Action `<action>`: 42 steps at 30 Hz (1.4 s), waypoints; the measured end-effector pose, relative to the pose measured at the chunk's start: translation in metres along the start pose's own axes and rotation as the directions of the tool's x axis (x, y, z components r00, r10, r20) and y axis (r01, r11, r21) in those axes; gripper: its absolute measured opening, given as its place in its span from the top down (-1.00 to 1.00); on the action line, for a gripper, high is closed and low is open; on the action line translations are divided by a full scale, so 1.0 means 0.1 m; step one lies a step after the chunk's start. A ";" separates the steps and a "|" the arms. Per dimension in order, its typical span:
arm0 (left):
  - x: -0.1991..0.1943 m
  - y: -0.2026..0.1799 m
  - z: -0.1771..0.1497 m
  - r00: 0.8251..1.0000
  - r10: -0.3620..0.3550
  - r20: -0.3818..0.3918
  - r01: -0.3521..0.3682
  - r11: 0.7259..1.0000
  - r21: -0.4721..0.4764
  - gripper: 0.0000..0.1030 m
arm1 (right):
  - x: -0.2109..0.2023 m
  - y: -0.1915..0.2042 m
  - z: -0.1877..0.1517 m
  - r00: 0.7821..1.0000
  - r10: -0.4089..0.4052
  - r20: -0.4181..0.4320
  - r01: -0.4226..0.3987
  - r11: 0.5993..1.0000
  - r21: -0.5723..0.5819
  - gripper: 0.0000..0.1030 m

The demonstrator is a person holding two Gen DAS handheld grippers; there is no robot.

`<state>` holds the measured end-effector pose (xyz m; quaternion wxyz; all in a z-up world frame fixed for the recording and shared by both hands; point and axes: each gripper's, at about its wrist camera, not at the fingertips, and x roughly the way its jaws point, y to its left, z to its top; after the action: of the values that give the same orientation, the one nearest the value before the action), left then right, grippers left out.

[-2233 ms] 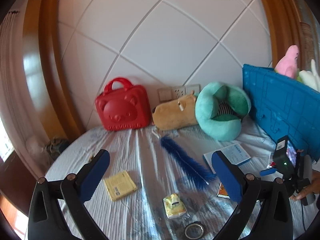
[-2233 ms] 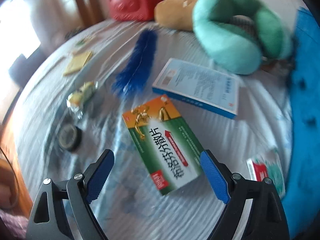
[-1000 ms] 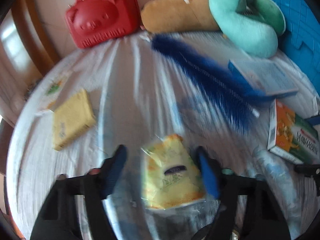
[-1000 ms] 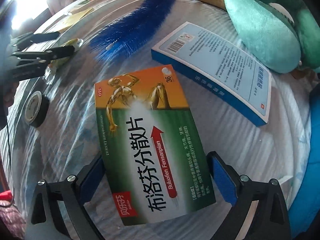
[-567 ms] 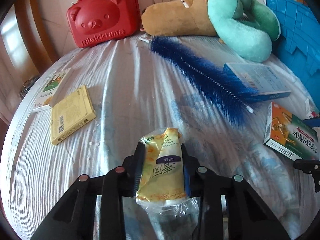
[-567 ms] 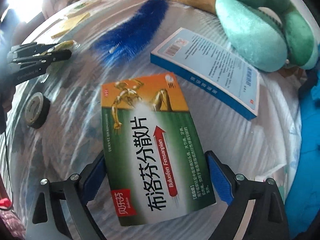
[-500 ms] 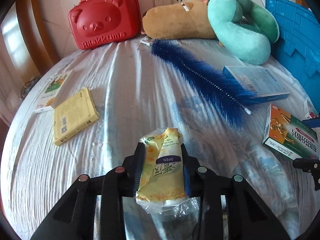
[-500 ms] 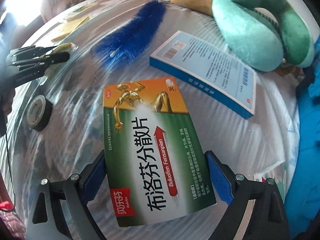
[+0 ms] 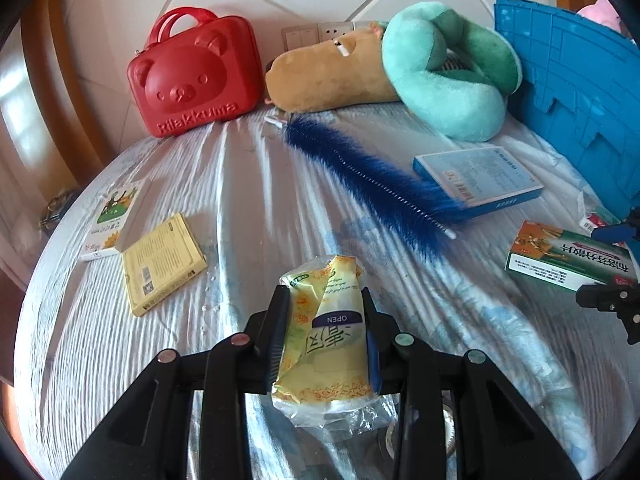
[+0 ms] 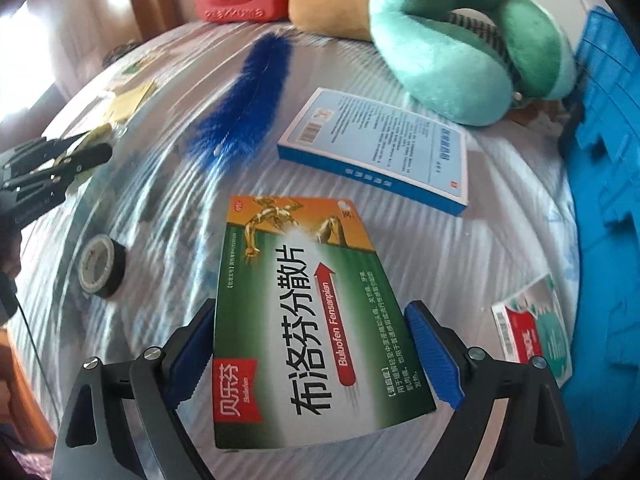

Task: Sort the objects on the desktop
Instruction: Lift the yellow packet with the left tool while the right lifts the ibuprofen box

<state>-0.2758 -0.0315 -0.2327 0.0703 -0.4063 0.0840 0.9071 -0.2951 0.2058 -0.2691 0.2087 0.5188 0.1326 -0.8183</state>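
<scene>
left: my left gripper [image 9: 326,336] is clenched on the yellow snack packet [image 9: 324,340], held clear above the white-covered table [image 9: 248,200] | right: my right gripper [image 10: 308,356], jaws just closed in, grasps the green medicine box [image 10: 308,320] by its long sides, lifted | table: blue brush [image 9: 368,176] beside blue-edged box [image 9: 476,178]

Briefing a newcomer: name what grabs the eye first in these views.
Front and centre, the left gripper pinches a yellow snack packet, and the right gripper clamps a green and orange medicine box. Behind them, a red bear-faced case stands at the table's far edge, a long blue brush lying before it.
</scene>
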 end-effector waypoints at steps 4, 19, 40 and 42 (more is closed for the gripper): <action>-0.08 0.00 0.05 1.000 -0.015 0.019 0.015 1.000 0.013 0.38 | -0.12 -0.01 -0.03 1.000 -0.007 0.017 0.007 0.999 0.052 -0.75; -0.24 0.03 0.18 0.995 -0.079 0.063 0.075 0.995 0.064 0.37 | -0.16 -0.16 -0.02 0.998 -0.049 -0.051 0.059 0.977 0.206 0.01; -0.20 0.08 0.16 0.992 -0.115 0.051 0.112 0.992 0.054 0.37 | 0.35 -0.46 -0.19 0.983 -0.043 -0.180 0.087 0.965 0.247 -0.69; -0.21 0.08 0.18 0.992 -0.112 0.058 0.109 0.993 0.048 0.37 | 0.25 -0.39 -0.20 0.987 -0.032 -0.159 0.068 0.973 0.222 -0.69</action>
<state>-0.2760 -0.0369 -0.2044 0.1323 -0.3808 0.0796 0.9117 -0.3075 0.2433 -0.3002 0.1165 0.5976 0.0672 -0.7904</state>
